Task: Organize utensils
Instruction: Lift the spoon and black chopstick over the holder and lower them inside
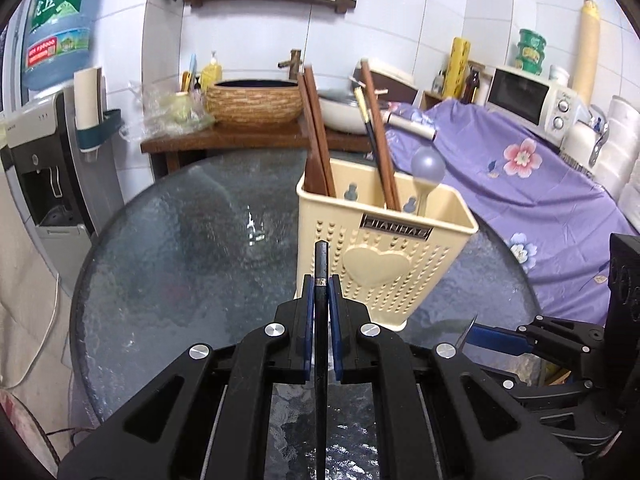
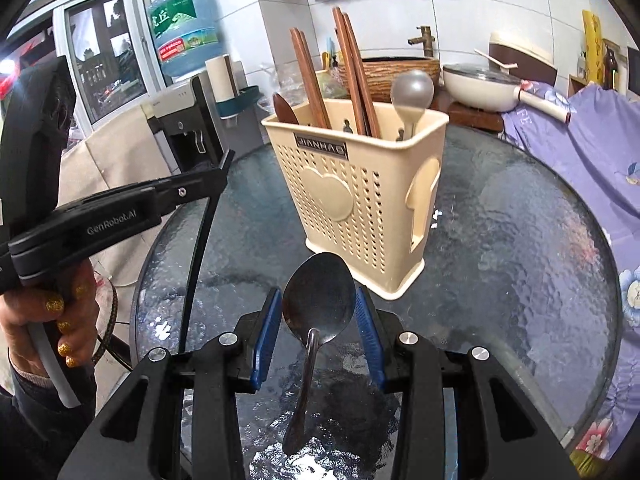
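A cream plastic utensil holder point(image 1: 380, 256) point(image 2: 352, 196) stands on the round glass table point(image 1: 180, 248) point(image 2: 520, 240). It holds brown chopsticks point(image 1: 316, 132) point(image 2: 352, 68), a dark chopstick point(image 1: 370, 128) and a grey spoon point(image 1: 427, 168) point(image 2: 412, 92). My left gripper point(image 1: 321, 292) is shut on a black chopstick point(image 1: 321, 264), just in front of the holder. My right gripper point(image 2: 318, 312) is shut on a steel spoon point(image 2: 318, 300) by its bowl, handle hanging down, in front of the holder.
A water dispenser point(image 1: 48, 152) stands left of the table. A purple flowered cloth point(image 1: 520, 184) covers the counter at right, with a microwave point(image 1: 532, 100). A basin point(image 1: 256, 100) and a pan point(image 2: 480, 84) sit on the wooden stand behind.
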Demonstrator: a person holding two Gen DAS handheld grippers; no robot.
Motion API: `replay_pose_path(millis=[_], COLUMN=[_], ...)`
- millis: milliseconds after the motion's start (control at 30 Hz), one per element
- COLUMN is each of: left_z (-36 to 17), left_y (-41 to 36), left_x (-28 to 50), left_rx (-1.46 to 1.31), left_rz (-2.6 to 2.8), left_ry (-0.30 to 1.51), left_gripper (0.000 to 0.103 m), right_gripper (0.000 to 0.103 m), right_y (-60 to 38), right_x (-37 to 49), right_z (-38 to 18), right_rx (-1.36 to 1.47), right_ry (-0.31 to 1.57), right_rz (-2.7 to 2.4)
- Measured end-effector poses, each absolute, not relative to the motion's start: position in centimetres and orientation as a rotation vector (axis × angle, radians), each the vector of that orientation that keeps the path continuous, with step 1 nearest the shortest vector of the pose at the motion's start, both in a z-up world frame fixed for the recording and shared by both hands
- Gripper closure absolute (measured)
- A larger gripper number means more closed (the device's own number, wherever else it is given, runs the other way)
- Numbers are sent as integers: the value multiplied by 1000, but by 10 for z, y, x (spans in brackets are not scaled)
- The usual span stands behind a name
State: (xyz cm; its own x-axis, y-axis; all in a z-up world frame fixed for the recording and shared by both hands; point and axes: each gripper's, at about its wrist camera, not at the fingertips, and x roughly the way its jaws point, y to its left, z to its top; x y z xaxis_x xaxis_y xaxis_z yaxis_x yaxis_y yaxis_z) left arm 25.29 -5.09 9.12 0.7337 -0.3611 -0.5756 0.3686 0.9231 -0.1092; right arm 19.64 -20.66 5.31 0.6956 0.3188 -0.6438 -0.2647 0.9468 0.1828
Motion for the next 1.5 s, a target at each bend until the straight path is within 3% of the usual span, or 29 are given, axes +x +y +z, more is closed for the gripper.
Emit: replay_pose_path(millis=[1033, 1500], left_z=[138, 216], left_y=[-34, -37], left_x=[226, 214], left_rx=[-16, 24], left_rz=[-462, -516], left_ry=[498, 341], left_gripper=[96, 96], right_gripper=[66, 66], right_y=[-203, -213], right_x=[183, 190], right_z=[87, 140], right_rx=[22, 36], right_ry=[682, 606], right_rz=[365, 437])
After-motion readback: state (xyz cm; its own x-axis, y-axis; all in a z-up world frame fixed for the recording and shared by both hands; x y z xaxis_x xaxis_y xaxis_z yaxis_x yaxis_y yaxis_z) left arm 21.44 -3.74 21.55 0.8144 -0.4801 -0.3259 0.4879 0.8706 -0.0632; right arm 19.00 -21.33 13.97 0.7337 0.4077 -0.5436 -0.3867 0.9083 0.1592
